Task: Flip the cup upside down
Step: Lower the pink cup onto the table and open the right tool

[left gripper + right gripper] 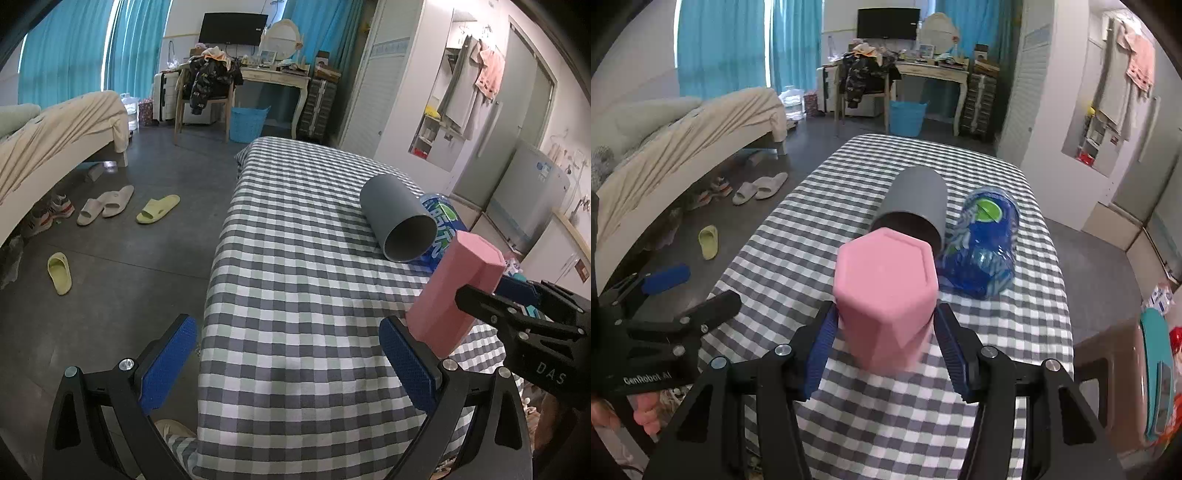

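A pink hexagonal cup stands bottom-up on the checked tablecloth, slightly tilted. My right gripper has its blue pads on both sides of the cup's lower part and grips it. In the left wrist view the pink cup sits at the right, with the right gripper reaching in around it. My left gripper is open and empty over the table's near left part.
A grey cup lies on its side behind the pink cup, mouth toward me. A blue plastic bottle lies beside it to the right. Slippers lie on the floor left of the table.
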Motion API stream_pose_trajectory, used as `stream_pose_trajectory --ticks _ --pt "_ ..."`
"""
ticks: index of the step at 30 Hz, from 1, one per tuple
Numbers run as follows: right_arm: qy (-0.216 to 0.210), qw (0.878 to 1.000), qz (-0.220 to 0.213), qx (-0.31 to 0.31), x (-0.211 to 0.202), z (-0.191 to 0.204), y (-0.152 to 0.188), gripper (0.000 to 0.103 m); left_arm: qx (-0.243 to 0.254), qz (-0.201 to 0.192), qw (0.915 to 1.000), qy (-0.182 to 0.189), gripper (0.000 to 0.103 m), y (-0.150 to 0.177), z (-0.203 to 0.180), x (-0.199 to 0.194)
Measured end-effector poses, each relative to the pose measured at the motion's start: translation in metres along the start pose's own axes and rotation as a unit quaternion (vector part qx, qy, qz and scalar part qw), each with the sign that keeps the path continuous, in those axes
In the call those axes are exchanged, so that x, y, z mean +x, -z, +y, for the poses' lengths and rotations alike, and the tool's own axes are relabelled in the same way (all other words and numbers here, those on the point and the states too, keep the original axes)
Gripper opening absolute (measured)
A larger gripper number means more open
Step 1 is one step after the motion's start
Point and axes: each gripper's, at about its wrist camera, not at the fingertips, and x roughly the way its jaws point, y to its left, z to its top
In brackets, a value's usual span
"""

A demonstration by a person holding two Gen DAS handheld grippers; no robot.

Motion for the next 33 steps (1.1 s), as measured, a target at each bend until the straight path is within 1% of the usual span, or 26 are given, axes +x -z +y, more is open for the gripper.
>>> stream_pose_trajectory --ticks 7,12,16,19,23,25,30,33 --pt "-0.006 1.000 0.002 0.013 -0.002 -0.005 0.010 0.054 0.000 0.001 1.0000 -0.002 0.102 0.000 0.000 0.001" --pt "-0.002 1.000 0.002 0.008 -0.006 -0.005 0.020 0.054 0.000 0.000 1.0000 -0.002 0.102 0.000 0.000 0.001" --pt "-0.004 1.000 -0.006 0.008 -0.008 -0.005 0.020 0.054 0.001 -0.010 1.0000 0.001 0.102 -0.001 0.000 -0.002" --pt "-0.017 1.000 -0.019 0.009 -0.014 -0.005 0.020 0.054 0.006 -0.025 0.9997 0.004 0.102 -0.002 -0.004 -0.007" --pt "-0.032 0.998 -0.050 0.012 -0.032 -0.011 0.017 0.058 0.011 -0.049 0.9987 0.004 0.102 -0.003 -0.013 -0.017" --pt "-0.037 0.997 -0.063 0.014 -0.041 -0.014 0.017 0.059 0.020 -0.064 0.9977 -0.001 0.102 -0.003 -0.018 -0.023" --pt "-0.048 0.994 -0.095 0.018 -0.063 -0.025 0.014 0.059 0.029 -0.121 0.9921 -0.013 0.102 -0.002 -0.029 -0.047" --pt "-0.045 0.991 -0.120 0.027 -0.076 -0.035 0.016 0.060 0.033 -0.151 0.9878 -0.022 0.102 -0.001 -0.036 -0.058"
